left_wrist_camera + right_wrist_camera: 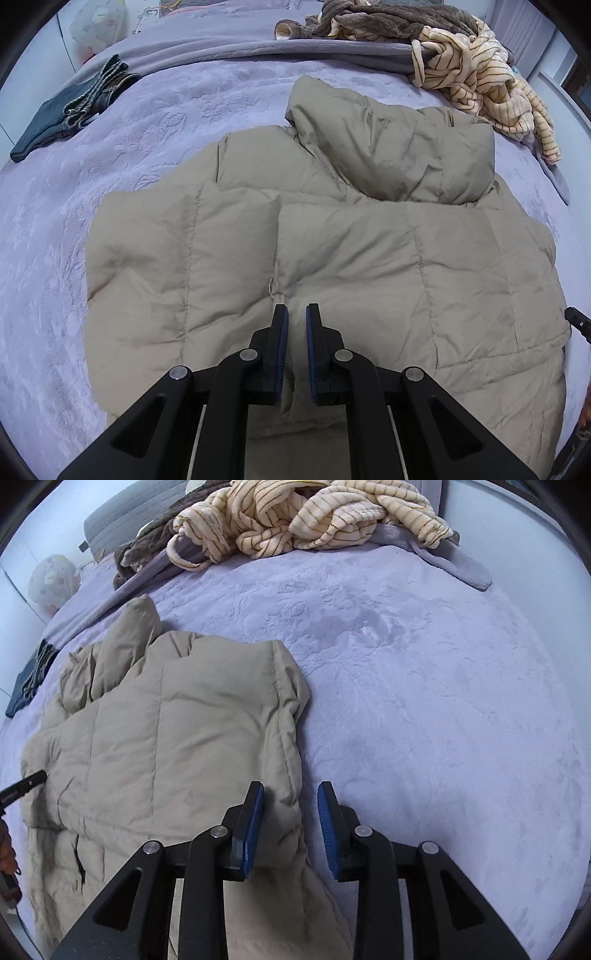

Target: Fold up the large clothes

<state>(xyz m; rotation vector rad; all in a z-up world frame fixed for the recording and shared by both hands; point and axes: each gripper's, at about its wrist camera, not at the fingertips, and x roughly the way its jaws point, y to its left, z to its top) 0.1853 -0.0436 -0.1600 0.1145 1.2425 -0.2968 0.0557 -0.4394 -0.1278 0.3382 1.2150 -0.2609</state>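
The beige puffer jacket (325, 258) lies spread on the lavender bed cover (55, 258), its long axis running away from both tools toward the striped fleece heap (491, 77). The left tool (296, 314) hovers over the jacket's near middle, fingers narrowly apart, a fold of cloth between them; whether it is gripped, I cannot tell. The right tool (290, 790), released, straddles the jacket's right edge (291, 738), nearer for lifting that side.
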